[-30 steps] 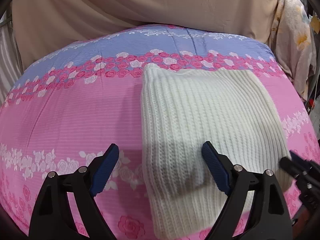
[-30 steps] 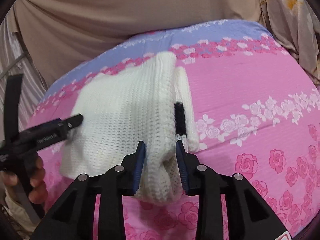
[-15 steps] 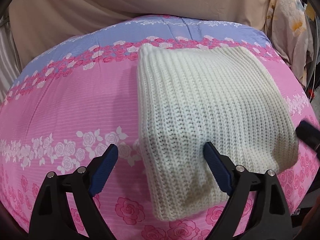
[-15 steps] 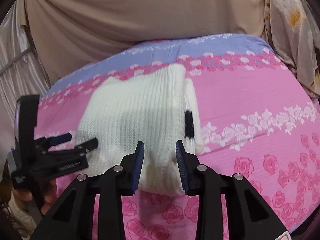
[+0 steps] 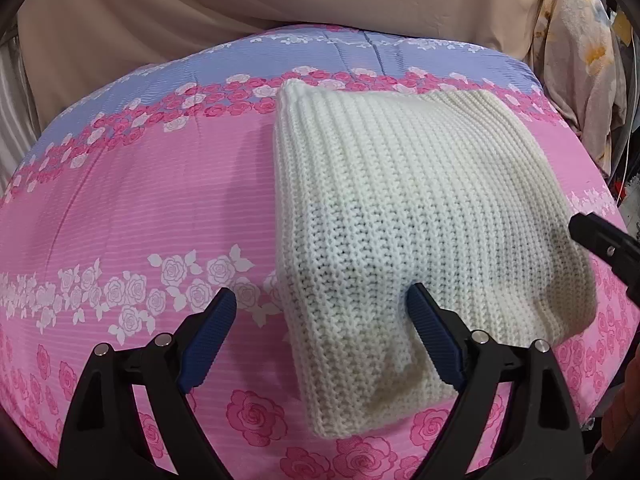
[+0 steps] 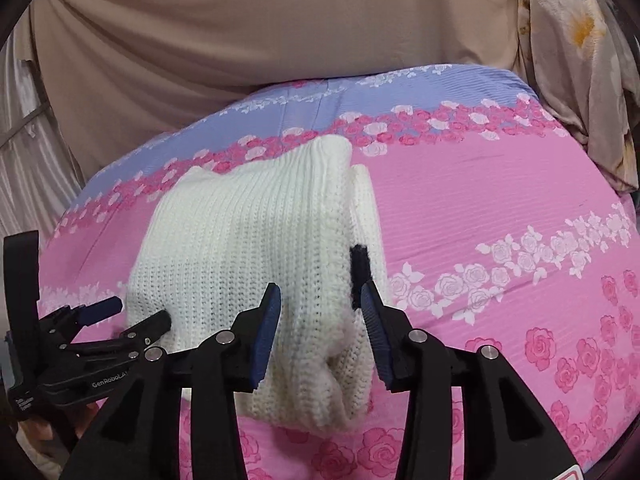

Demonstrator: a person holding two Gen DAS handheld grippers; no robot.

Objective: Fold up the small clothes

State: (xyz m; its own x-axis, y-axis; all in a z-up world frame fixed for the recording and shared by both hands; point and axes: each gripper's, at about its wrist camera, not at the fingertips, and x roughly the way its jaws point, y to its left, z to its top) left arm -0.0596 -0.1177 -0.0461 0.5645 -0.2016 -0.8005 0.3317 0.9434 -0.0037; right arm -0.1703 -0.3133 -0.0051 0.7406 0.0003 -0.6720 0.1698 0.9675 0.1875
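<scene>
A folded cream knit garment (image 5: 408, 208) lies on the pink floral bed cover (image 5: 132, 208). My left gripper (image 5: 320, 336) is open, its jaws either side of the garment's near left corner. In the right wrist view the same garment (image 6: 248, 248) shows a small black patch (image 6: 359, 270) on its right side. My right gripper (image 6: 320, 332) is open, jaws astride the garment's near right corner, pads apart from the knit. The left gripper's body (image 6: 80, 344) shows at the left of that view; the right gripper's fingertip (image 5: 592, 232) shows at the right edge of the left wrist view.
A beige curtain (image 6: 260, 40) hangs behind the bed. A floral cloth (image 6: 580, 60) hangs at the far right. The cover has a lavender band (image 5: 360, 52) at the far edge.
My right gripper's jaws have opened wider and let the garment's corner go. Both grippers have drawn back toward me; the garment now lies flat.
</scene>
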